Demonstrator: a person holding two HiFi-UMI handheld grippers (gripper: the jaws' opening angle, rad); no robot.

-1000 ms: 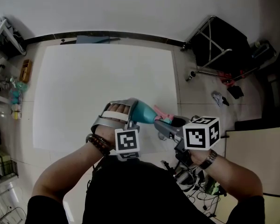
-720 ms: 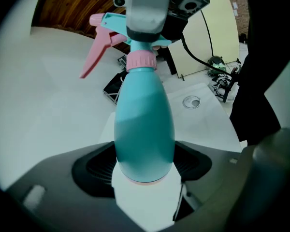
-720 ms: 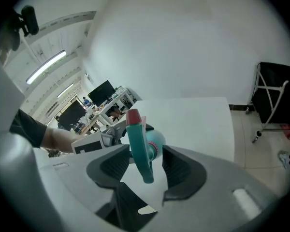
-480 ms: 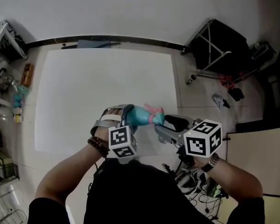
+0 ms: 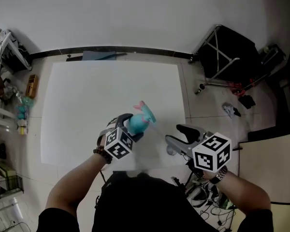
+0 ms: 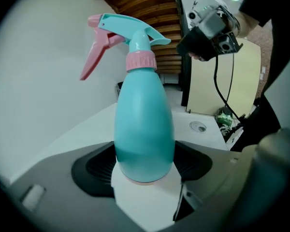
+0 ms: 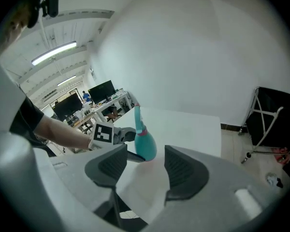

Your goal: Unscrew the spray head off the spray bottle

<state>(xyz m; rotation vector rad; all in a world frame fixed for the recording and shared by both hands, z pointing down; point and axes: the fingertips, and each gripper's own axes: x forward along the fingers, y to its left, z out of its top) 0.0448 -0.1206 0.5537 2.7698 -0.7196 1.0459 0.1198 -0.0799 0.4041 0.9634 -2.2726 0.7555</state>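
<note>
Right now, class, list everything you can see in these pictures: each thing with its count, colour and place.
spray bottle: one, teal with a pink collar, over the table, held low on its body
spray head: one, teal with a pink trigger, on the spray bottle's neck
table: one, white, under the spray bottle
folding stand: one, black, on the floor right of the table
cables: a tangle, dark, on the floor at the person's right
left gripper: one, grey, fingers shut on the spray bottle
right gripper: one, grey, right of the spray bottle, fingers have just been opening, nothing between them
</note>
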